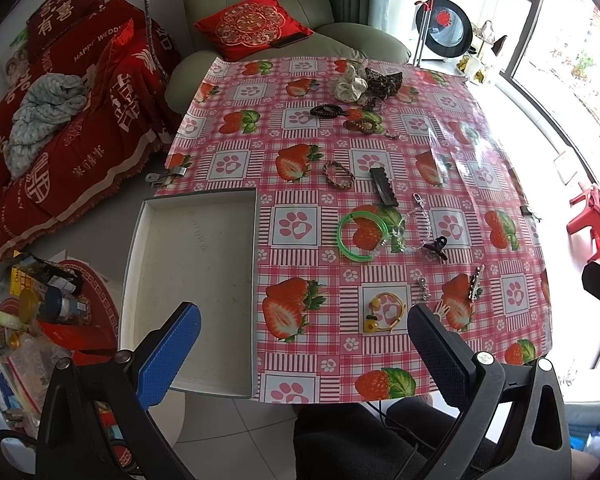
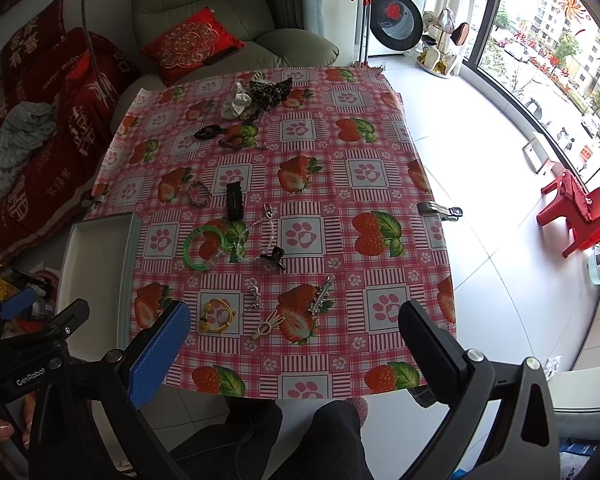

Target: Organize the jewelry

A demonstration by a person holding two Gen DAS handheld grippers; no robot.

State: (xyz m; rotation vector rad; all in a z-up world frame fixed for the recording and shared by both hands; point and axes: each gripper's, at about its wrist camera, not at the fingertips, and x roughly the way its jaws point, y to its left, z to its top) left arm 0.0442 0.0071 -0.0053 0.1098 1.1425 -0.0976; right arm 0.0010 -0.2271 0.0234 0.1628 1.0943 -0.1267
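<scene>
Jewelry and hair pieces lie scattered on the strawberry tablecloth (image 1: pixel 300 388): a green bangle (image 1: pixel 362 237) (image 2: pixel 202 249), a yellow cord bracelet (image 1: pixel 384 312) (image 2: pixel 217 315), a black hair comb (image 1: pixel 384 186) (image 2: pixel 235 200), a braided bracelet (image 1: pixel 338 174), a black claw clip (image 1: pixel 436 246), a silver barrette (image 2: pixel 321 294). An empty white tray (image 1: pixel 192 240) sits at the table's left edge. My left gripper (image 1: pixel 304 344) is open above the near edge, beside the tray. My right gripper (image 2: pixel 294 340) is open and empty above the near edge.
Scrunchies (image 1: pixel 354 82) and dark bead bracelets (image 1: pixel 328 111) lie at the far side. A metal clamp (image 2: pixel 440 209) holds the cloth at the right edge. A grey armchair (image 1: pixel 260 8) and a red-covered sofa (image 1: pixel 68 120) stand behind and left. Clutter (image 1: pixel 40 312) lies on the floor left.
</scene>
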